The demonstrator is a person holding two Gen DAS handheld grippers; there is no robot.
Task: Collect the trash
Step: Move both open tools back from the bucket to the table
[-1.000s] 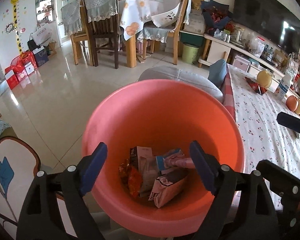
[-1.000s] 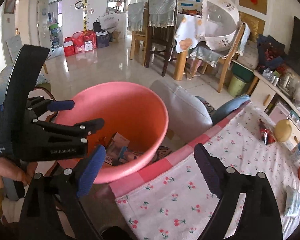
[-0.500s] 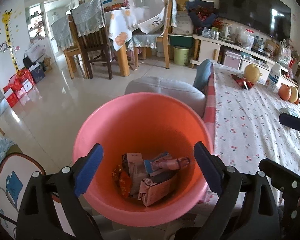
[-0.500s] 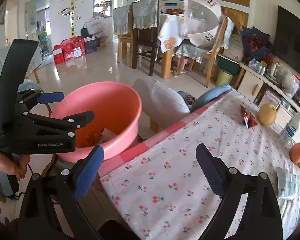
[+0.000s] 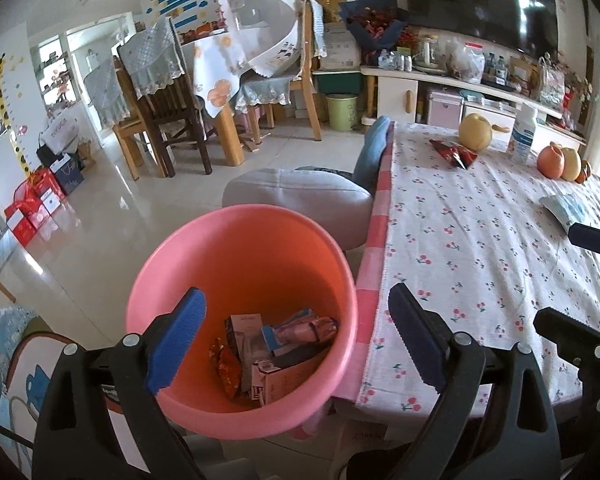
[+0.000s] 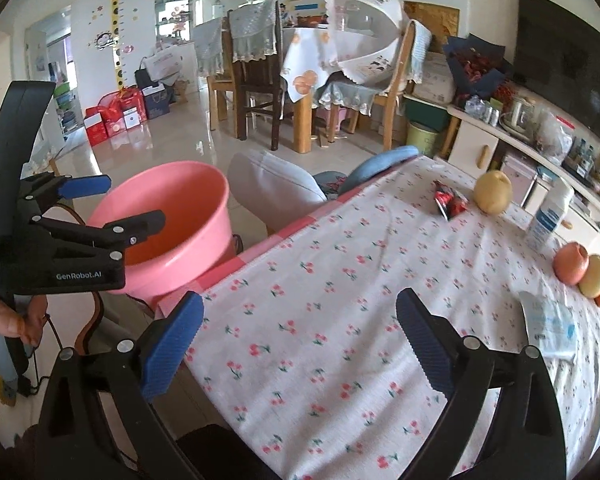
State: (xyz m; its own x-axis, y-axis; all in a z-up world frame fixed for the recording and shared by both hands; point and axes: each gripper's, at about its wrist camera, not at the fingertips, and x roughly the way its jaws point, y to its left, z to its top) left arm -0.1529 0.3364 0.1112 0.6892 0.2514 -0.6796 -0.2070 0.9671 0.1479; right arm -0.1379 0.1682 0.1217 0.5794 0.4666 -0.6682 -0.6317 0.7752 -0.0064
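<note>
Both our grippers have swung from the round pink plastic bin (image 5: 240, 312) toward the cherry-print tablecloth (image 6: 380, 280); left gripper (image 5: 296, 340) and right gripper (image 6: 300, 344) spread, empty. Red crumpled snack wrapper (image 6: 450, 202) waits at one o'clock.

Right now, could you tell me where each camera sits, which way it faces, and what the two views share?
Left wrist: on the left claw, angled down into the round pink plastic bucket; both blue-padded fingers show, open and empty.
Right wrist: on the right claw, facing across the cherry-print tablecloth; its open fingers and the left claw show.
Shared: bucket, tablecloth, red snack wrapper.
</note>
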